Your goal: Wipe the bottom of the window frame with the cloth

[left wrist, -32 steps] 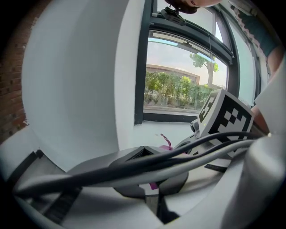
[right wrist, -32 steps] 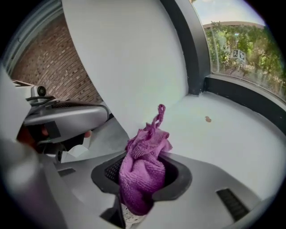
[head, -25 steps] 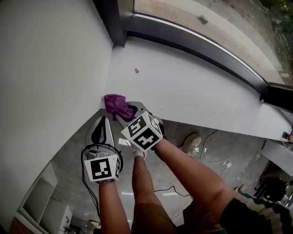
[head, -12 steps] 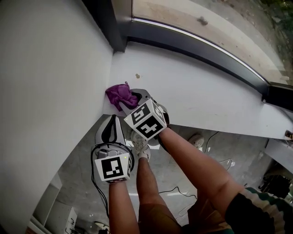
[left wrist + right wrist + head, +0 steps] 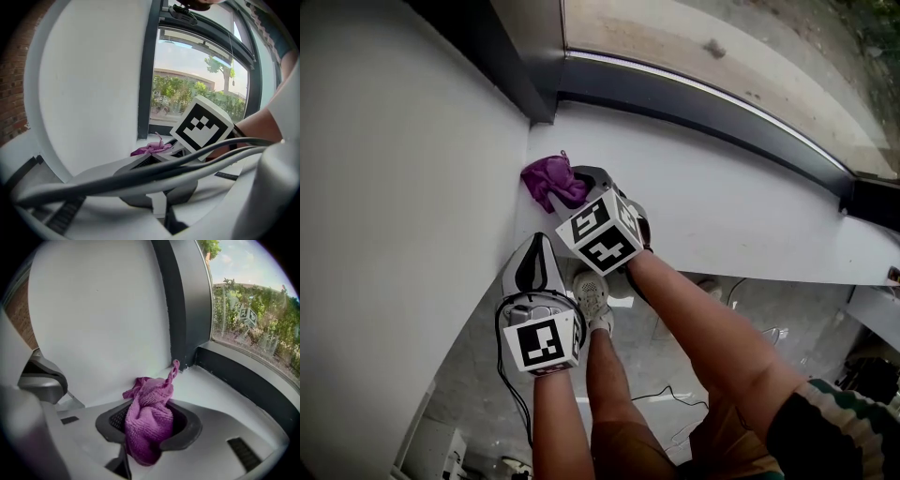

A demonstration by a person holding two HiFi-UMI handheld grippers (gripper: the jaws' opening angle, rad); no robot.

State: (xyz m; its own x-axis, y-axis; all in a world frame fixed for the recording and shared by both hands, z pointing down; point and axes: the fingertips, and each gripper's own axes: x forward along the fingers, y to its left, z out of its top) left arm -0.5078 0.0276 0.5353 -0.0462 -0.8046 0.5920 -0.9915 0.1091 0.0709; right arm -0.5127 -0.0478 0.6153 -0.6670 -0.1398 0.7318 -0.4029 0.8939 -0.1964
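Note:
A purple cloth (image 5: 548, 178) rests on the white sill (image 5: 722, 197), close to the left wall and short of the corner. My right gripper (image 5: 572, 192) is shut on the cloth, and the bunched cloth (image 5: 150, 420) fills the space between its jaws (image 5: 147, 427). The dark bottom rail of the window frame (image 5: 703, 103) runs along the far side of the sill and shows ahead of the cloth (image 5: 243, 380). My left gripper (image 5: 534, 246) hangs below the sill's front edge beside the wall, shut on nothing (image 5: 157, 197). The left gripper view catches the cloth (image 5: 150, 149) behind the right gripper's marker cube (image 5: 201, 126).
A white wall (image 5: 394, 187) bounds the sill on the left. A dark upright frame post (image 5: 502, 56) stands in the corner. Below the sill is a grey floor with cables (image 5: 656, 394) and the person's shoe (image 5: 592, 298).
My right gripper has slid the cloth along the wall towards the window corner. The left gripper has come up and forward, staying under the sill edge.

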